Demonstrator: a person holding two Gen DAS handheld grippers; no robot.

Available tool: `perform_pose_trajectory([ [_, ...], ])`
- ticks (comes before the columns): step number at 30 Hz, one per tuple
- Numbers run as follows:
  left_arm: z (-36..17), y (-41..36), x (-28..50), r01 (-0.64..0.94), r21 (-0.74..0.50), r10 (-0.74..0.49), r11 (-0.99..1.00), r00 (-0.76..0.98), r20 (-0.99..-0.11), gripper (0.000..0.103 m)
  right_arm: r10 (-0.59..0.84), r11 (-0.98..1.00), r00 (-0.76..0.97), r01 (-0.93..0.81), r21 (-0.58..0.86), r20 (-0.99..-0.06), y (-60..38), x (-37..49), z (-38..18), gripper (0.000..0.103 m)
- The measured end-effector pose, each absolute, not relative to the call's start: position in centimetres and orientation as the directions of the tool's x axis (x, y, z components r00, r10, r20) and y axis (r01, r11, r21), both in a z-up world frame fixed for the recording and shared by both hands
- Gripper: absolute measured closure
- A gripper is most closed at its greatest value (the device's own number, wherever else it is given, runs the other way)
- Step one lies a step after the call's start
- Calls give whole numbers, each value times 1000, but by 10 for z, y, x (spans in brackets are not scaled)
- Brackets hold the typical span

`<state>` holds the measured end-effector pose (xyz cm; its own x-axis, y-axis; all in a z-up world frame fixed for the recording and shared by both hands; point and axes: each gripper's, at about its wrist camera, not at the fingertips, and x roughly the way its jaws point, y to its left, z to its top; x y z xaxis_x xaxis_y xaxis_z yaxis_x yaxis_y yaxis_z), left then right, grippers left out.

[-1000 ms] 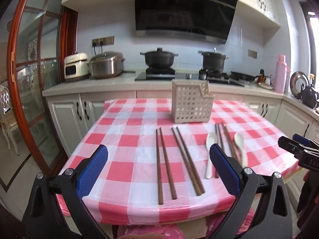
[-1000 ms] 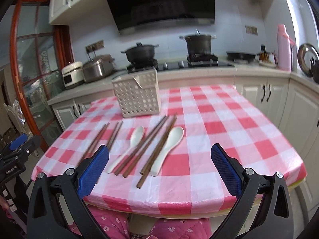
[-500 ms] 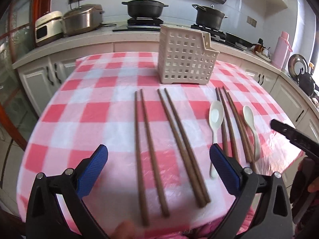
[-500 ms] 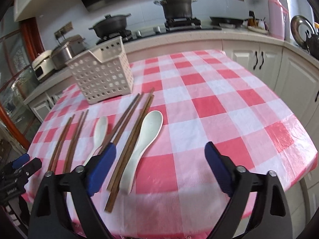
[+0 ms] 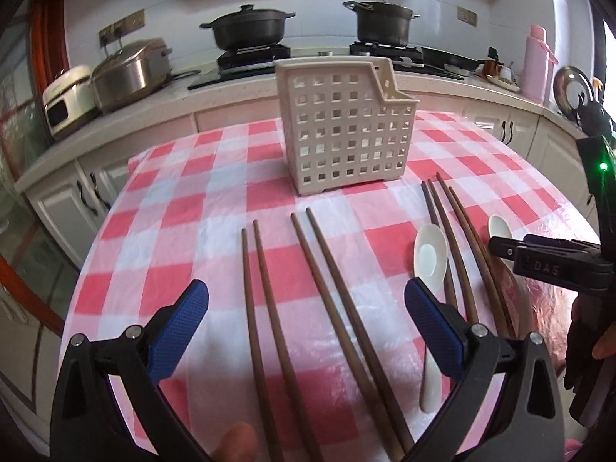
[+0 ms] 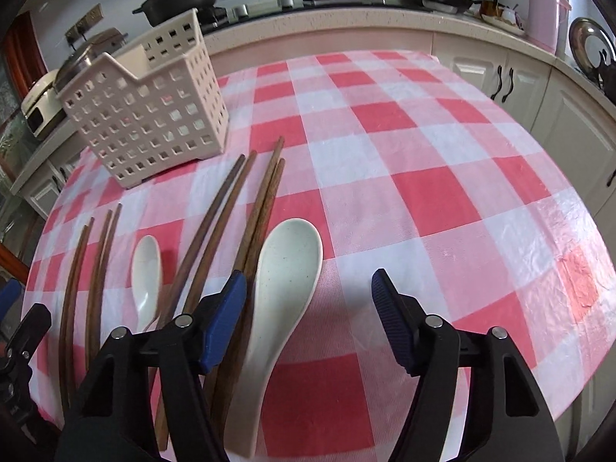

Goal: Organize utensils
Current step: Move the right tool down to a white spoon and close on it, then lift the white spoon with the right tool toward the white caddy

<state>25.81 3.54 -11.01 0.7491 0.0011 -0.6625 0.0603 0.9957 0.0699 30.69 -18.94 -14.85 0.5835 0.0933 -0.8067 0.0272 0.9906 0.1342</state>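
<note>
My left gripper (image 5: pixel 306 308) hangs open over the near edge of the table, above two pairs of brown chopsticks (image 5: pixel 331 288) that run between its fingers. A small white spoon (image 5: pixel 430 258) lies just right of it, beside two more chopstick pairs (image 5: pixel 450 231). The cream lattice utensil basket (image 5: pixel 346 127) stands upright behind them. My right gripper (image 6: pixel 308 288) is low over the large white spoon (image 6: pixel 288 269). Its jaws are closing with the spoon's handle between them, and the pads do not touch it. The chopsticks (image 6: pixel 265 200) lie against its left finger.
A red-and-white checked cloth (image 6: pixel 423 200) covers the table, bare on its right half. The basket (image 6: pixel 154 115) sits at the back left in the right wrist view. Behind the table runs a counter with pots (image 5: pixel 250 30), cookers and a pink flask (image 5: pixel 539 65). A hand shows at the right edge.
Both grippers have come down and forward over the utensils, tilting downward. The right gripper's jaws have narrowed around the large spoon. The left jaws stay wide.
</note>
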Motion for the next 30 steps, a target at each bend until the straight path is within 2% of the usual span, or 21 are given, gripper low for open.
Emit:
perform_pose_trajectory([
  [6,-110,28,272,29,115,55,993,745,-665,5,85,991,581,35,130,-809,-189,316,-148,50],
  [11,-116,26,281,49,68,11,996,726,-688,5,59,995,585,28,93,-809,-186,317,-149,56],
  [13,-118,21,284,61,57,-4,996,720,-694,5,50,996,590,32,85,-806,-187,316,-149,66],
  [17,-118,10,290,75,48,-21,996,719,-694,5,72,993,594,30,112,-801,-195,314,-149,72],
  [22,-120,-7,305,119,4,-79,993,683,-726,5,96,989,600,33,144,-795,-205,311,-149,87],
  [24,-122,-16,310,130,11,-80,991,671,-737,5,112,987,602,24,158,-790,-209,310,-150,88],
  [27,-128,-25,317,136,10,-81,991,644,-761,13,148,981,598,13,194,-788,-213,310,-150,87],
  [30,-134,-31,323,139,-6,-92,990,619,-780,15,188,972,587,6,236,-787,-218,311,-150,83],
])
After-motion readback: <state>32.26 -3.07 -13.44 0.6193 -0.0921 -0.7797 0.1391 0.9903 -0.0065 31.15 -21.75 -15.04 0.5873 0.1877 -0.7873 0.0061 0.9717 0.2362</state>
